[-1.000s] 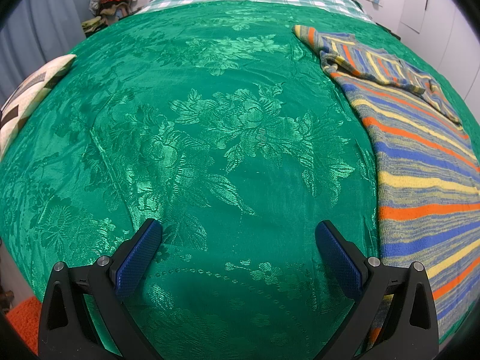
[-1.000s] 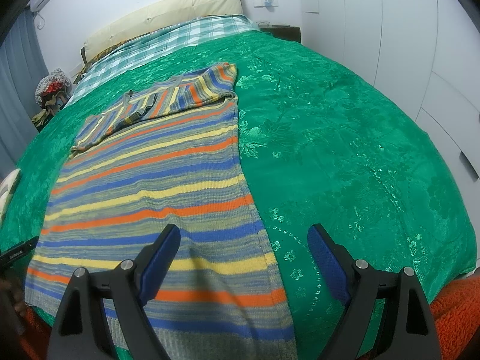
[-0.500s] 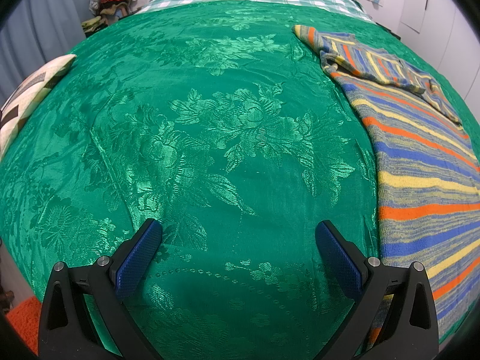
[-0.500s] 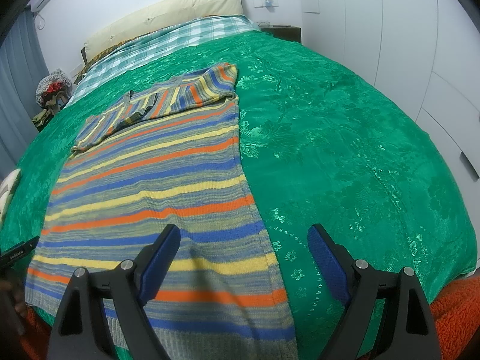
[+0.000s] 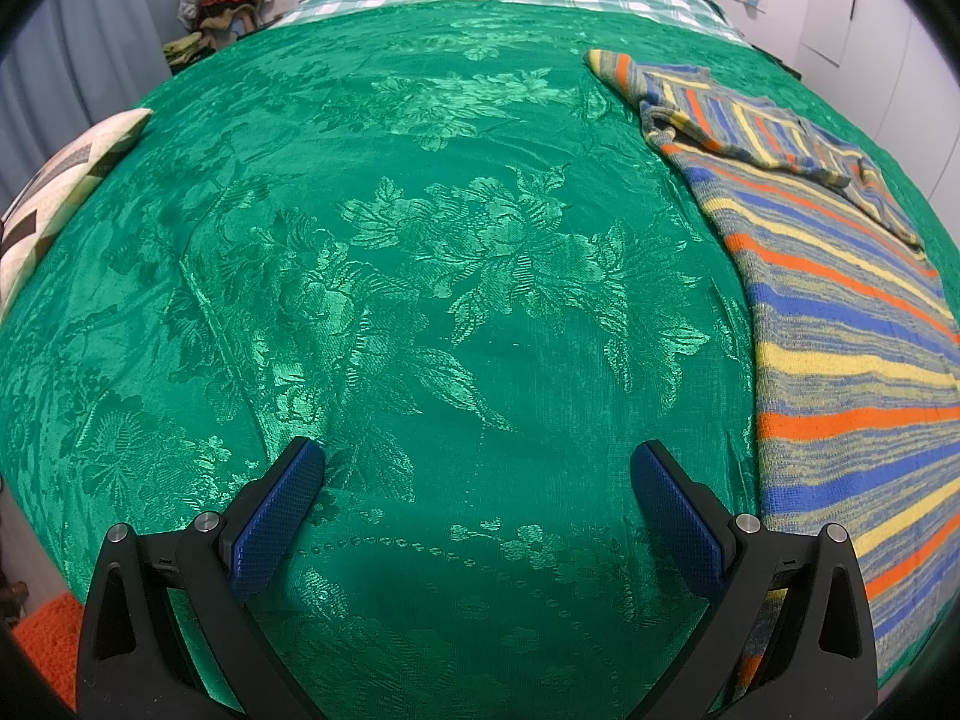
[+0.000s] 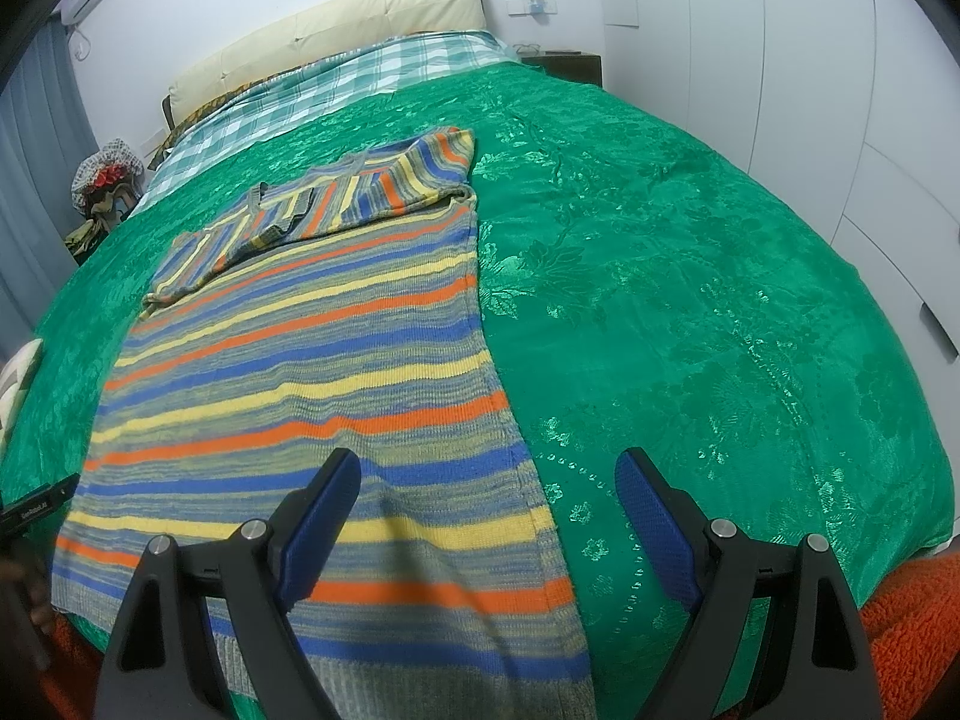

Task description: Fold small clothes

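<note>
Nothing has moved: striped sweater [image 6: 312, 372] lies flat on green bedspread [image 5: 420, 300], both claws spread wide, empty.

The bedspread [image 5: 420, 300] was woven in glossy emerald green with a floral damask pattern. The sweater [image 6: 312, 372] was striped in blue, yellow, orange and grey. At the far end, a green-and-white checked sheet [image 6: 360, 78] and a cream headboard [image 6: 360, 18] were seen.

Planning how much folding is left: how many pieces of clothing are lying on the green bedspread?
1. A striped knit sweater lies flat on the green bedspread, sleeves folded across its chest at the far end. A heap beyond the bed's far corner may hold more.
</note>
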`<state>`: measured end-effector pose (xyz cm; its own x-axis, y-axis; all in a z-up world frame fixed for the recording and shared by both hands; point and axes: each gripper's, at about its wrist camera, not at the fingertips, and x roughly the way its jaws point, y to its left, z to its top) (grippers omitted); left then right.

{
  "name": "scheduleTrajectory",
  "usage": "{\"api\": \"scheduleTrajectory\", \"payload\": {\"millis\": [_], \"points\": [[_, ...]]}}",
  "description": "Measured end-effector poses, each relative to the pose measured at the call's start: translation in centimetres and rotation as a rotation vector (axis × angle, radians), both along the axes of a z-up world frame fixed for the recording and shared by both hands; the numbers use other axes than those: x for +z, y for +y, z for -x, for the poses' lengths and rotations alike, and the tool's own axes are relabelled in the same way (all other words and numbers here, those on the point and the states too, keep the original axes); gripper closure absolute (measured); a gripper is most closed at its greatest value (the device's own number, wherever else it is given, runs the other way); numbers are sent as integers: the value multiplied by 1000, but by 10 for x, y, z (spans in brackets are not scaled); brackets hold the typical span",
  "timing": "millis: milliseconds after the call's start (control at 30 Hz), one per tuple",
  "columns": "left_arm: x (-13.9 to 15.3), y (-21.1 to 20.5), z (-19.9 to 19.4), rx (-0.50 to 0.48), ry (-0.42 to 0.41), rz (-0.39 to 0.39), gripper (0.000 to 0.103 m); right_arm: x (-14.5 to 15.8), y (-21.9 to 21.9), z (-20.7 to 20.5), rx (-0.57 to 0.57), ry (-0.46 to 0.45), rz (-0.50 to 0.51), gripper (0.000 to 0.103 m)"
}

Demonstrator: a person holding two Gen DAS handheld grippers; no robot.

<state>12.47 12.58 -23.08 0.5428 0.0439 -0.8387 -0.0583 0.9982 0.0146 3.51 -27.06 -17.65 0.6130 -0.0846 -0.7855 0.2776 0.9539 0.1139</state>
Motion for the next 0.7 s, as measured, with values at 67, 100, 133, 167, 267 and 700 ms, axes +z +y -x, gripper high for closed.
{"api": "scheduleTrajectory", "payload": {"millis": [67, 100, 133, 167, 267, 700], "points": [[0, 0, 0, 0, 0, 0, 0, 0, 0, 0, -1, 0, 0, 17], [0, 0, 0, 0, 0, 0, 0, 0, 0, 0, 0, 0, -1, 17], [0, 0, 0, 0, 0, 0, 0, 0, 0, 0, -1, 0, 0, 17], [0, 0, 0, 0, 0, 0, 0, 0, 0, 0, -1, -1, 0, 17], [0, 0, 1, 0, 0, 0, 0, 1, 1, 0, -2, -1, -1, 17], [0, 0, 1, 0, 0, 0, 0, 1, 0, 0, -2, -2, -2, 17]]}}
